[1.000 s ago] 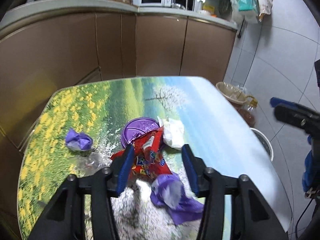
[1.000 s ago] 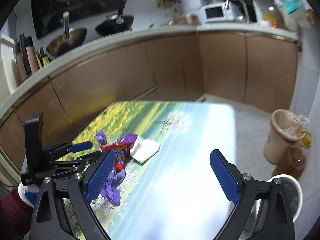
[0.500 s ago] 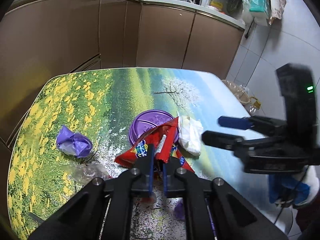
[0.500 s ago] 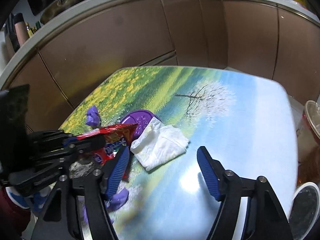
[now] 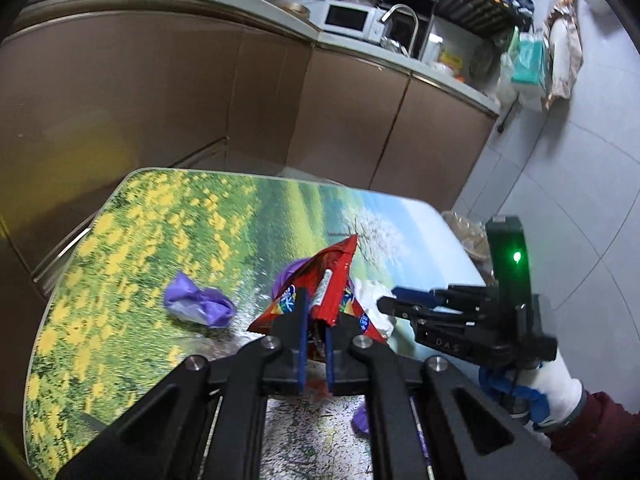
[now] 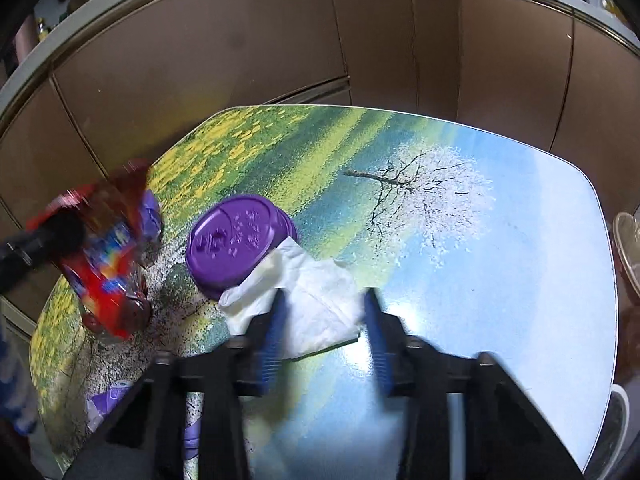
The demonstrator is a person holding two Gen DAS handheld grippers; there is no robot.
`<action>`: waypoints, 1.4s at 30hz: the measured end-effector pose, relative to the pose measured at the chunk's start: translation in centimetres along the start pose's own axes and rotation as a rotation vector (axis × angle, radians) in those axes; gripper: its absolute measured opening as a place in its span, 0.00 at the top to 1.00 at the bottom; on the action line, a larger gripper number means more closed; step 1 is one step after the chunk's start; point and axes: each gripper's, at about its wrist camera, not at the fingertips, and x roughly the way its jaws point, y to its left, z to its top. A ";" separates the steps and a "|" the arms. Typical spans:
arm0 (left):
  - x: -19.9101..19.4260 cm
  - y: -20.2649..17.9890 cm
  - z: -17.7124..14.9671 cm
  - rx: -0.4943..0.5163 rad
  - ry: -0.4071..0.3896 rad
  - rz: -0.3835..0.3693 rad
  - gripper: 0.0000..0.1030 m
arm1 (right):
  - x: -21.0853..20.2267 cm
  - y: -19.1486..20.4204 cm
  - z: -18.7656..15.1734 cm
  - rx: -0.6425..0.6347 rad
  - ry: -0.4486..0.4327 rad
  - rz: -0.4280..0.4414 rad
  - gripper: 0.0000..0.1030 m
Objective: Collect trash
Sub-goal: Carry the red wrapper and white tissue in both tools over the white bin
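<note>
My left gripper (image 5: 315, 334) is shut on a red snack wrapper (image 5: 326, 280) and holds it above the printed table (image 5: 160, 220); the wrapper also shows blurred at the left of the right wrist view (image 6: 104, 256). My right gripper (image 6: 326, 320) is open, low over the table, with its jaws on either side of a white crumpled napkin (image 6: 308, 292). It also shows in the left wrist view (image 5: 394, 300). A purple lid (image 6: 232, 240) lies beside the napkin, partly under it. A crumpled purple wrapper (image 5: 198, 300) lies on the table to the left.
More purple wrapper scraps (image 6: 108, 400) lie near the table's front. Brown cabinets (image 5: 160, 92) stand behind the table. A lined bin (image 5: 466, 232) stands on the floor at the right. A counter with a microwave (image 5: 352, 20) runs along the back.
My left gripper has lifted the red wrapper off the table. My right gripper has moved down and forward so that its jaws straddle the white napkin.
</note>
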 end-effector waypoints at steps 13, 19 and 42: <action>-7.5 1.1 -0.1 -0.029 -0.089 0.087 0.95 | -3.9 -0.1 -2.6 0.005 -0.020 -0.030 0.94; -10.2 0.5 -0.7 -0.035 -0.110 0.101 0.94 | -8.0 -0.4 -4.0 0.028 -0.060 -0.046 0.94; -17.4 -9.7 -5.8 0.104 -0.203 0.109 0.94 | -24.1 4.3 -10.0 0.020 -0.250 -0.092 0.94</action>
